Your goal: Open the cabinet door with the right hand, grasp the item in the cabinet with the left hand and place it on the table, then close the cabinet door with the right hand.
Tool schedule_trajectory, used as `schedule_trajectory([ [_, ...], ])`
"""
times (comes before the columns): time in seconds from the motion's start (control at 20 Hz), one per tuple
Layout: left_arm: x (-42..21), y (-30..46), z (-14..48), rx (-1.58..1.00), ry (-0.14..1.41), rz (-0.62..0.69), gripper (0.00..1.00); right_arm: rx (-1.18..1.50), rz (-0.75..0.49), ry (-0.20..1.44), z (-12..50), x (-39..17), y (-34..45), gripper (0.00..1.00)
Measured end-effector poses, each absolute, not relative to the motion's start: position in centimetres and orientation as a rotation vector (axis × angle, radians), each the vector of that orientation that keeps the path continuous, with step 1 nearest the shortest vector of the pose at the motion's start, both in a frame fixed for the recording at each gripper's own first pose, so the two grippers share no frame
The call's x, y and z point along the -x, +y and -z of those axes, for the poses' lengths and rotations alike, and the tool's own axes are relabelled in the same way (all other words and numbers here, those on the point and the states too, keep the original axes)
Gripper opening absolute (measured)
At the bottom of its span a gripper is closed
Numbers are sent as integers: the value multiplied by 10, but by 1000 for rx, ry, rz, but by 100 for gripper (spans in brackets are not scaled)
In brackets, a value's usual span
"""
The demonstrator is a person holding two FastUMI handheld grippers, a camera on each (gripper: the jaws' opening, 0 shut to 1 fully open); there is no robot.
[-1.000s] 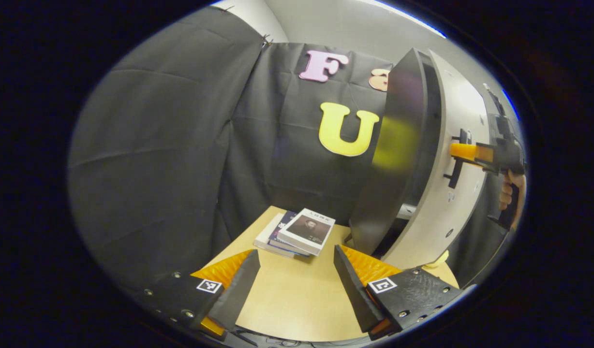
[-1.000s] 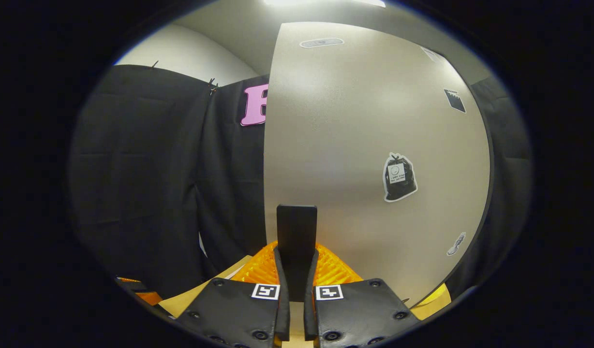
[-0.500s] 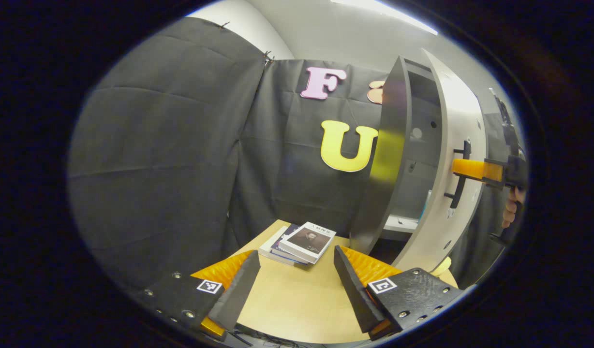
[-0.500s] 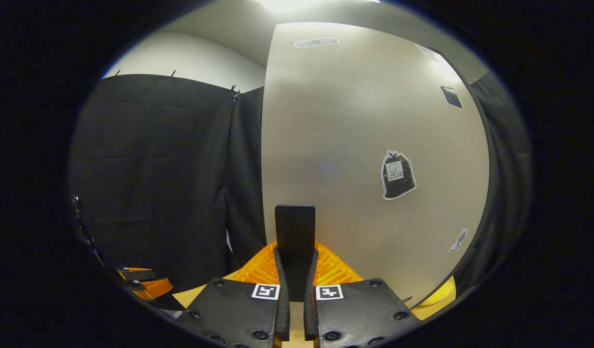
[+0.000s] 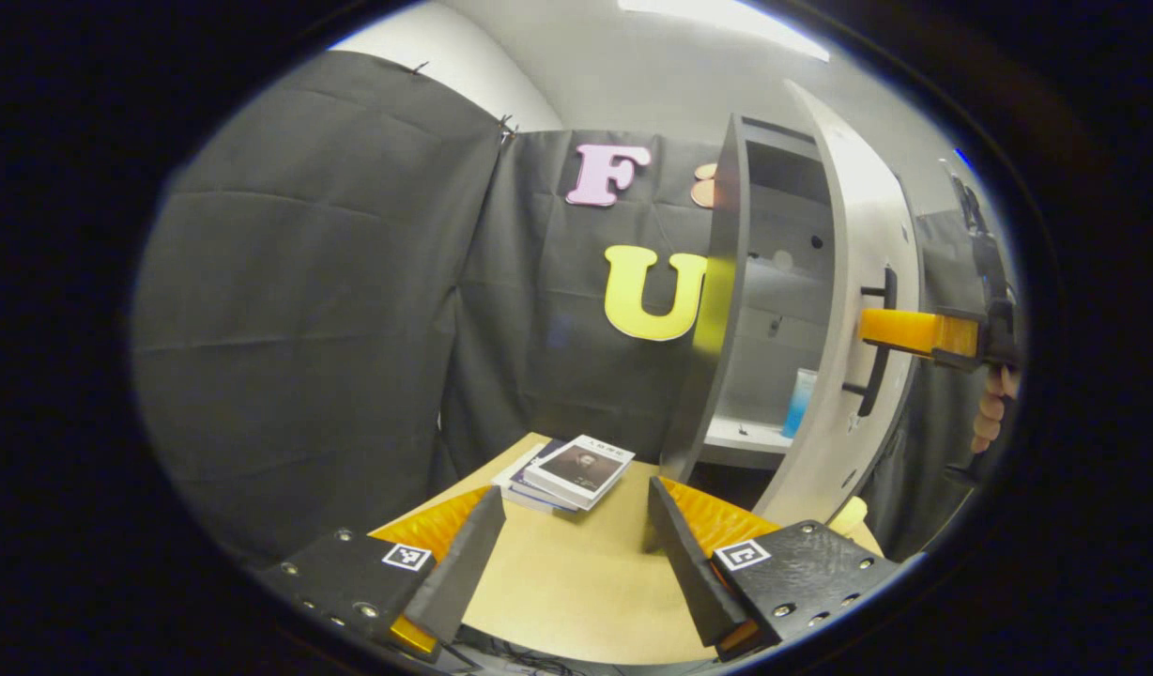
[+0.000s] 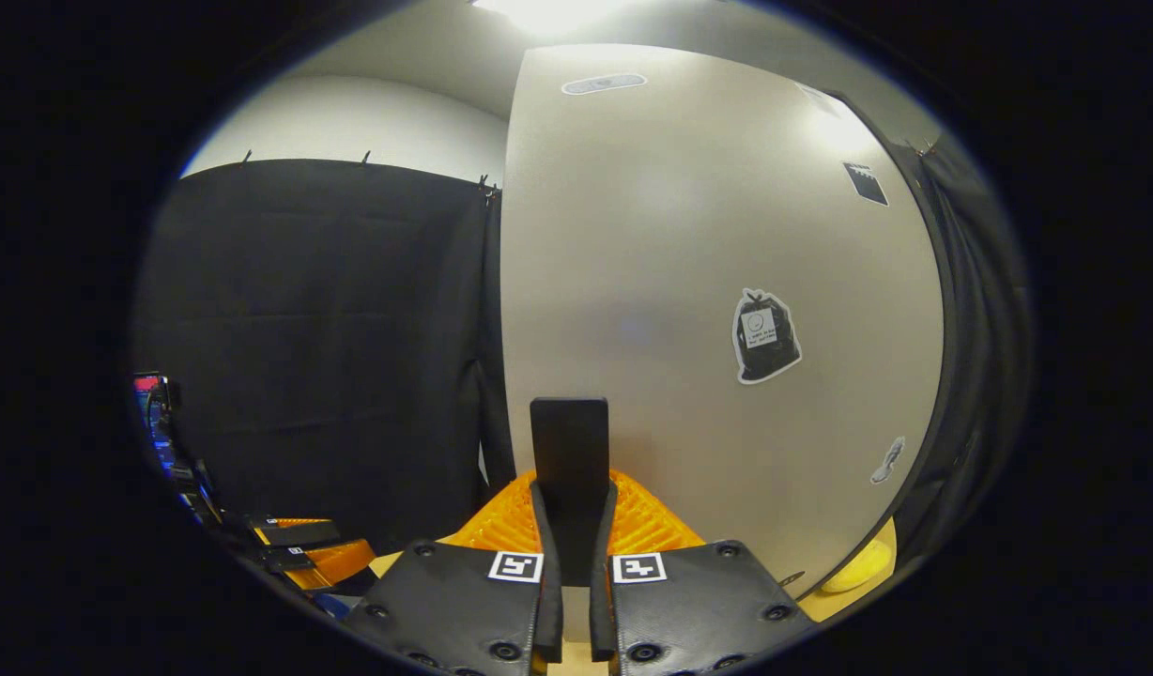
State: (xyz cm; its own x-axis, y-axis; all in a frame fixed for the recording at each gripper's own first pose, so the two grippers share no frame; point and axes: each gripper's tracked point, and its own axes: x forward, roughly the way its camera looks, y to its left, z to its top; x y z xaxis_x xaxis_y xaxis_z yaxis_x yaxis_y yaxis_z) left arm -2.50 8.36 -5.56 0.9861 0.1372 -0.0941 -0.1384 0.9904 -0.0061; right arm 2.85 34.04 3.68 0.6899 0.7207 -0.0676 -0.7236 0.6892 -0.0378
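From where the left gripper (image 5: 572, 554) hangs, its two fingers stand wide apart over the near edge of the wooden table (image 5: 576, 591), with nothing between them. A little farther along the tabletop lies a small stack of books (image 5: 565, 471), flat, the top one skewed on the others. Beyond and to the right of the books stands the cabinet (image 5: 727, 310), its door (image 5: 844, 310) swung partly out so the inside shows. On the lower shelf (image 5: 741, 437) stands a pale blue item (image 5: 800, 402), upright, near the door side of the opening. Just under the door's lower edge a small yellow thing (image 5: 849, 512) sits on the table; I cannot tell what it is.

The right gripper (image 5: 900, 329) is out at the door's front, clamped onto the dark bar handle (image 5: 879, 343), and a hand (image 5: 991, 413) holds the gripper from behind. In the right gripper view that grip is plain: the right gripper's (image 6: 574, 512) two fingers press on either side of the handle (image 6: 569, 451), which stands up between them, with the pale door face (image 6: 708, 310) close behind it. A sticker (image 6: 764, 335) is stuck on the door to the right of the handle.
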Motion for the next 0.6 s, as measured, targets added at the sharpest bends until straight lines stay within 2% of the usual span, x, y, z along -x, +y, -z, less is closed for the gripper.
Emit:
schedule_trajectory([
  [0.35, 54, 39, 67, 25, 99, -149, 92, 37, -875, 43, -40, -27, 330, 13],
  [0.6, 65, -4, 68, 99, 91, -111, 92, 16, -899, 47, -43, -30, 325, 13],
])
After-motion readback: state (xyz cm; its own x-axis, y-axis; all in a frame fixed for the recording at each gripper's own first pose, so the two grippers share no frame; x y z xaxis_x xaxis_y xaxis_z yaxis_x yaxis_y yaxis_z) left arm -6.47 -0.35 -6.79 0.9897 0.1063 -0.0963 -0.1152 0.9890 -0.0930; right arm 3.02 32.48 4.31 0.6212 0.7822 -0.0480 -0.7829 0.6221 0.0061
